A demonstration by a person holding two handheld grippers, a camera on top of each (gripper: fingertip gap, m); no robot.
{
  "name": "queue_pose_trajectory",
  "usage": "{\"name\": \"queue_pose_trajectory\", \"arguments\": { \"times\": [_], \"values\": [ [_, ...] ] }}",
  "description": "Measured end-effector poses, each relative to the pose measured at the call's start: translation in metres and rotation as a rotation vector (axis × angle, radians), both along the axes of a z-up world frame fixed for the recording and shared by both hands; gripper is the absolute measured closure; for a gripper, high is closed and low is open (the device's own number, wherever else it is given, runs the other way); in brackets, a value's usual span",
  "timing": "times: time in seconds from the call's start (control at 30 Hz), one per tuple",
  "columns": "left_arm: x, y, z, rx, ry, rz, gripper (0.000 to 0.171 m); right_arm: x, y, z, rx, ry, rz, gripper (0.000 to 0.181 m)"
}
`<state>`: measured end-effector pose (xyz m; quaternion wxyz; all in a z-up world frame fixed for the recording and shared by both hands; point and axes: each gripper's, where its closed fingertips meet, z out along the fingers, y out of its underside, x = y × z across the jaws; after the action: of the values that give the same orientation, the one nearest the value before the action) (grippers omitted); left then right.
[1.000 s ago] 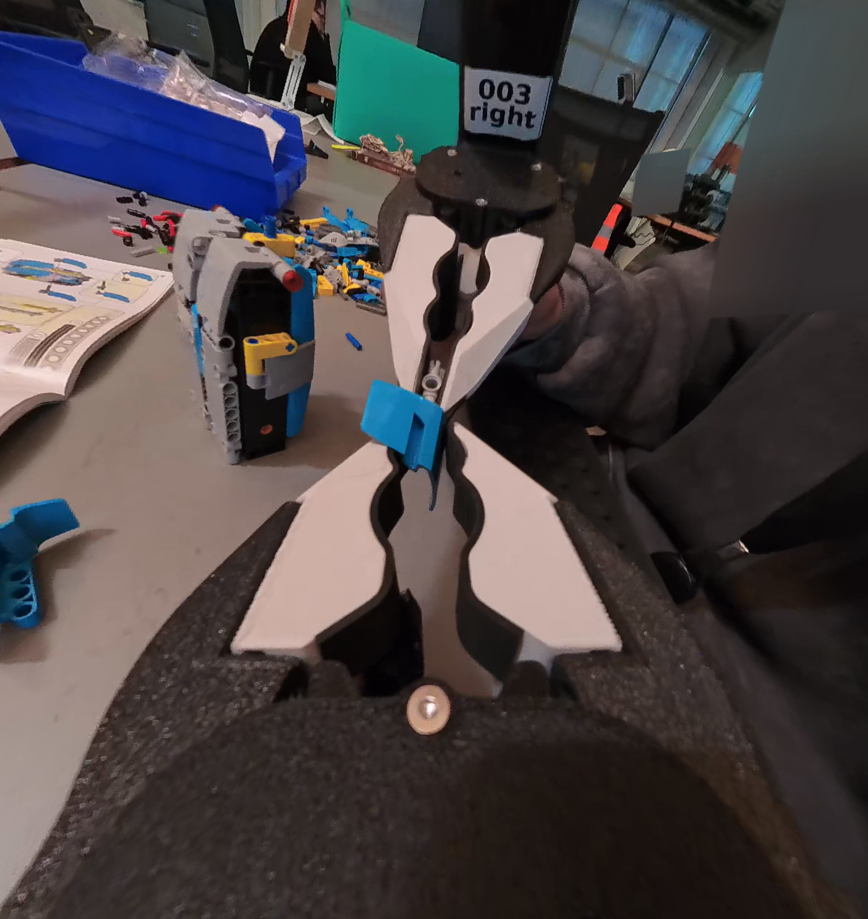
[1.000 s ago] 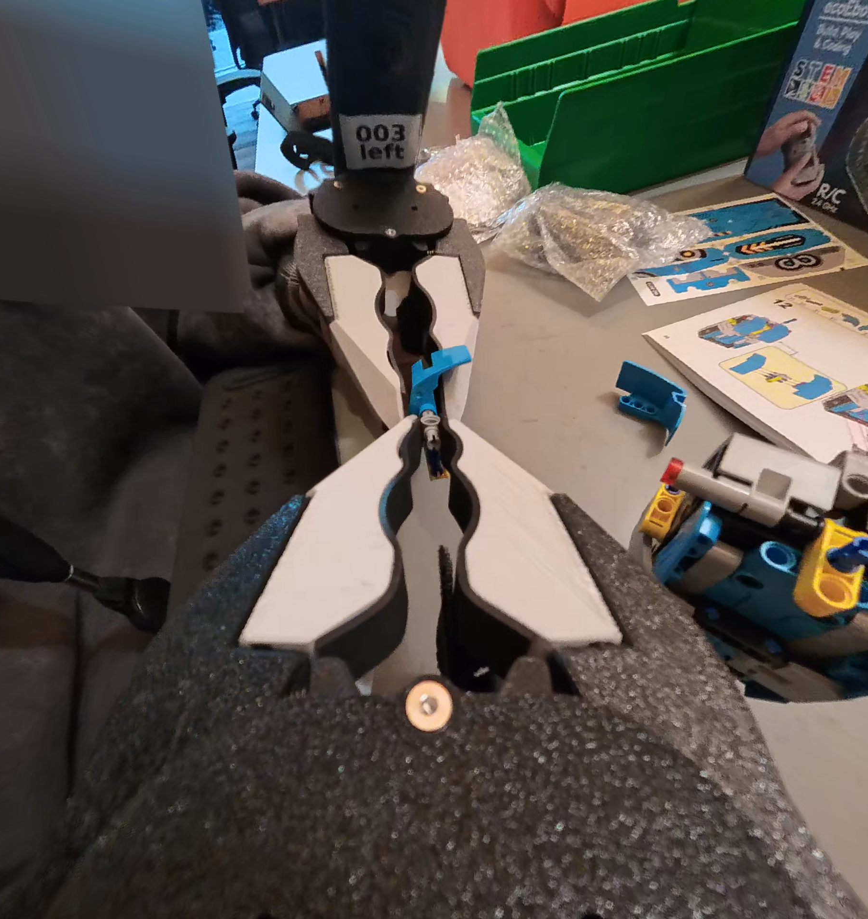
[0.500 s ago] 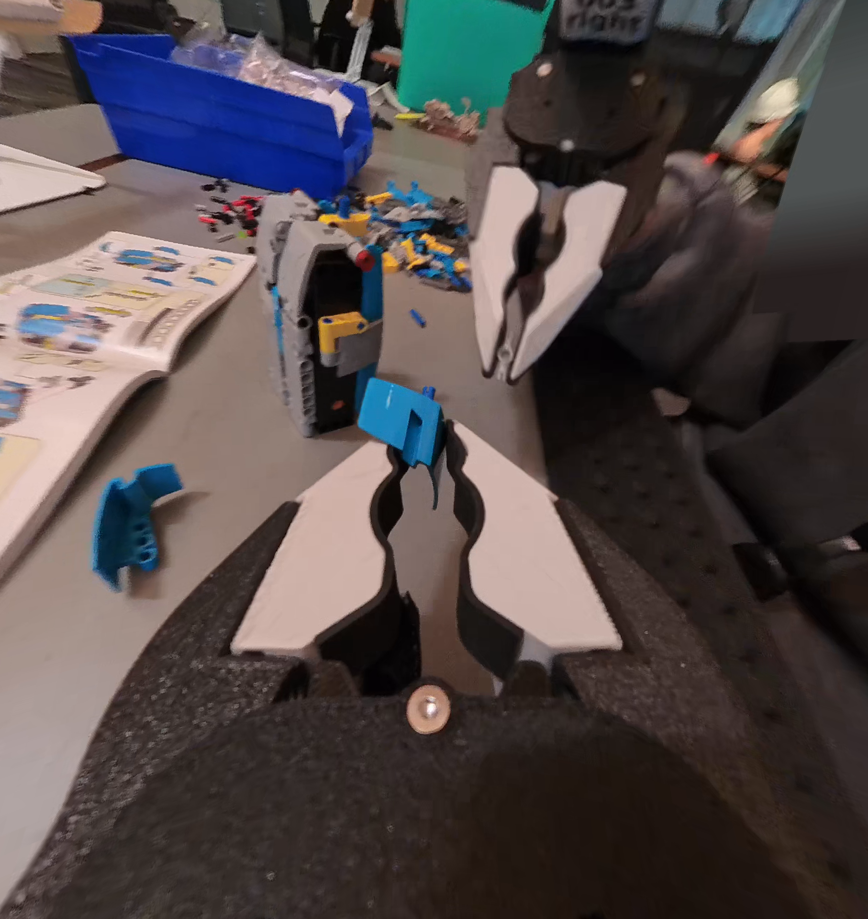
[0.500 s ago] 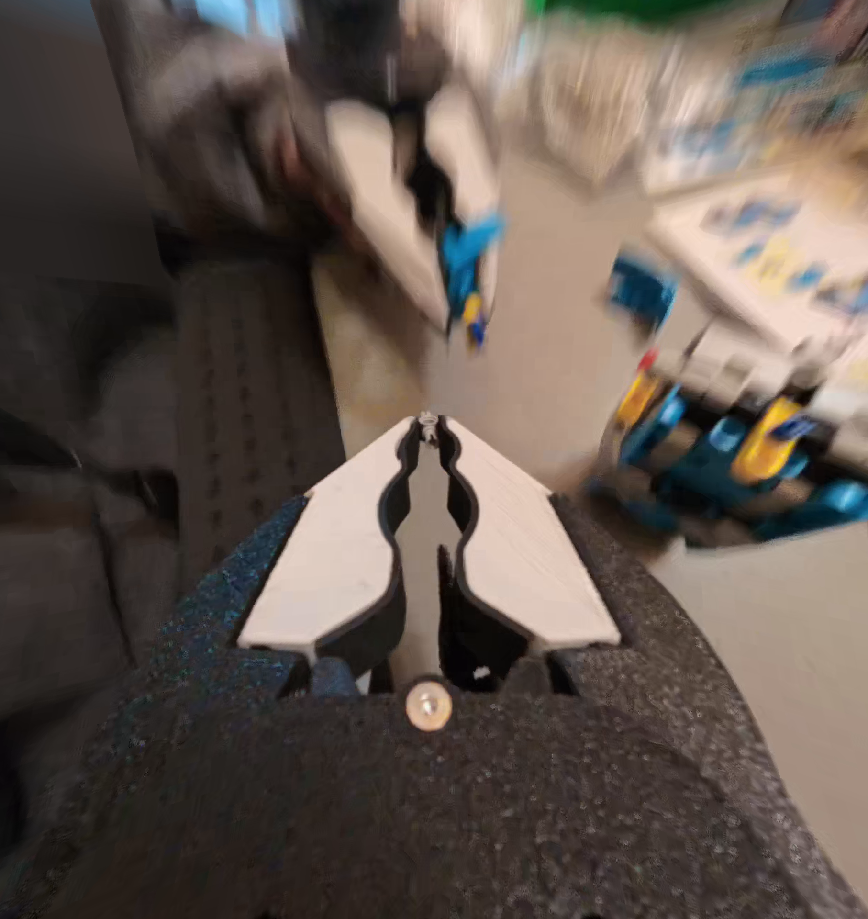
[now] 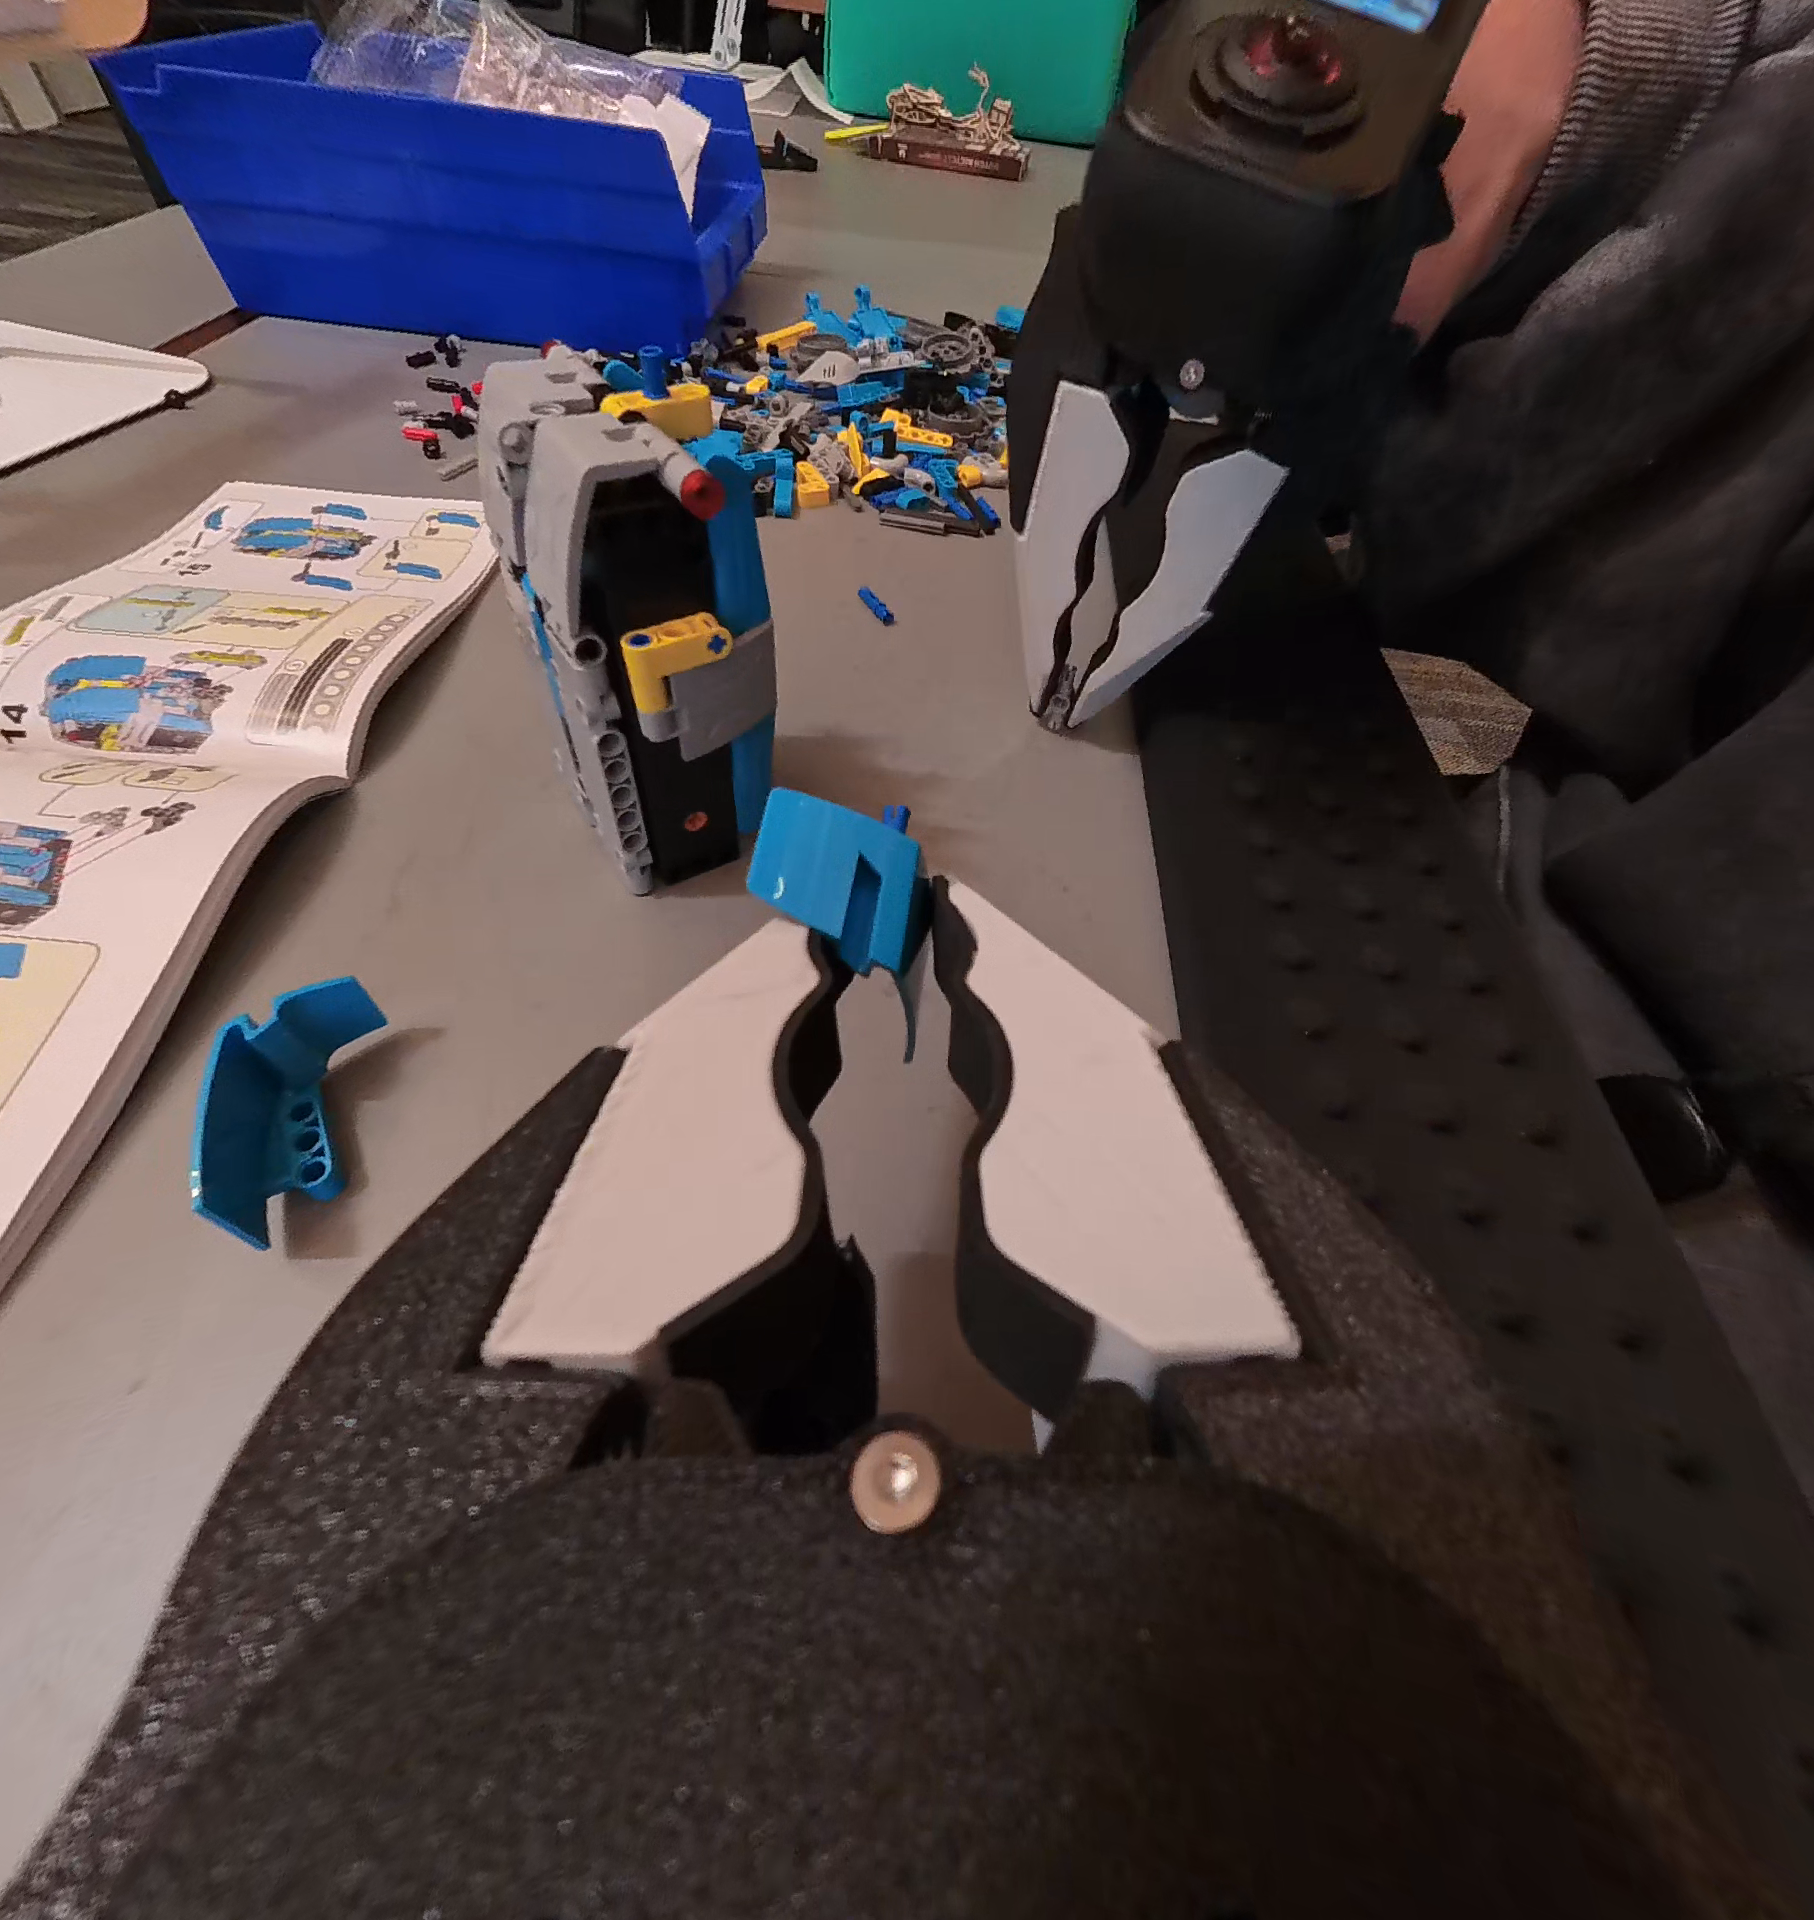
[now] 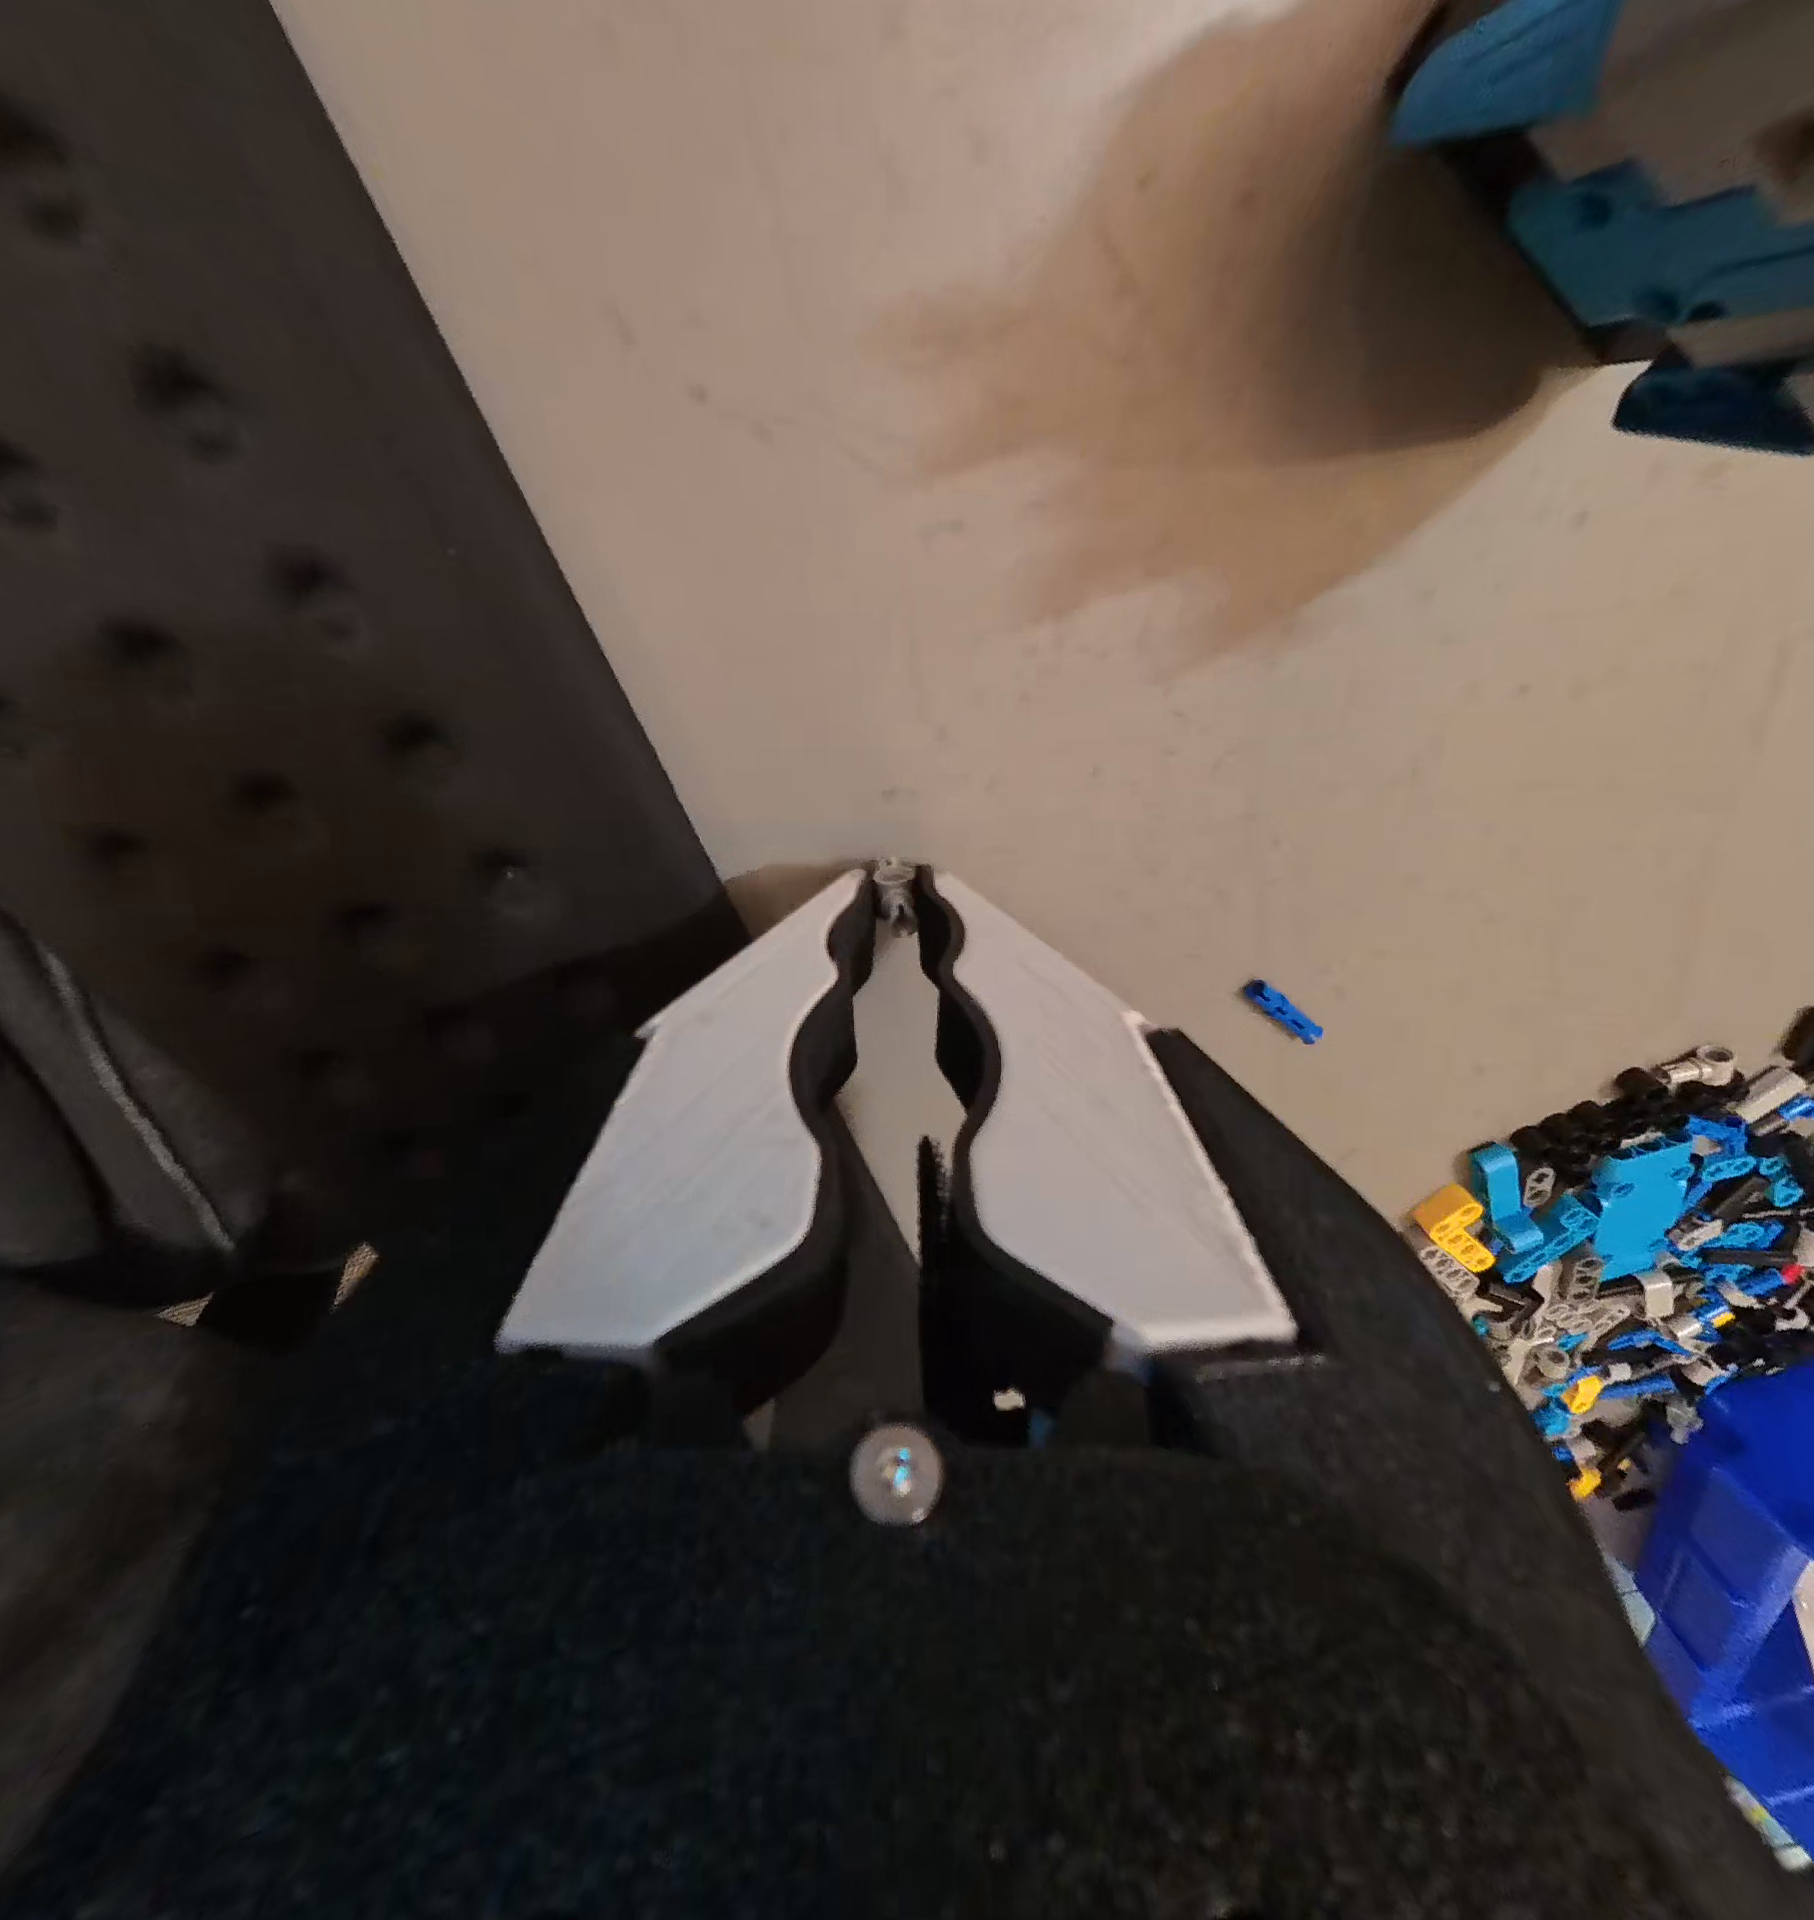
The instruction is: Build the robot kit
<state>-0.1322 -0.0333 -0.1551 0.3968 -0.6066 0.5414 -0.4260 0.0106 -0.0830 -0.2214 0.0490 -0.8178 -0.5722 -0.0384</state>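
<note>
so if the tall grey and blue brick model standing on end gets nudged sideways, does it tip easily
Probably. The brick model stands tall on a narrow end, so a high push would likely topple it. Its snapped-on yellow bracket might pop off. It looks rigid, not floppy.

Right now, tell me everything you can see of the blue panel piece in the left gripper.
The blue panel piece is smooth, glossy-looking plastic, angular with a flat top face, a notched step and a thin curved fin hanging down between the fingers. A small blue pin tip sticks up behind it. The left gripper is shut on it at the fingertips, holding it tilted above the grey table, just in front of the standing model.
</note>
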Motion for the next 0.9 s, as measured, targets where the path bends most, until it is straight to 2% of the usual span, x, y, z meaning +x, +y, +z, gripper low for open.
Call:
{"name": "queue_pose_trajectory", "arguments": {
  "times": [0.9],
  "values": [
    [0.0007, -0.0026, -0.0022, 0.015, 0.015, -0.007, 0.159, -0.0011, 0.0034, -0.0019, -0.019, 0.070, -0.044, 0.164]
  ]
}}
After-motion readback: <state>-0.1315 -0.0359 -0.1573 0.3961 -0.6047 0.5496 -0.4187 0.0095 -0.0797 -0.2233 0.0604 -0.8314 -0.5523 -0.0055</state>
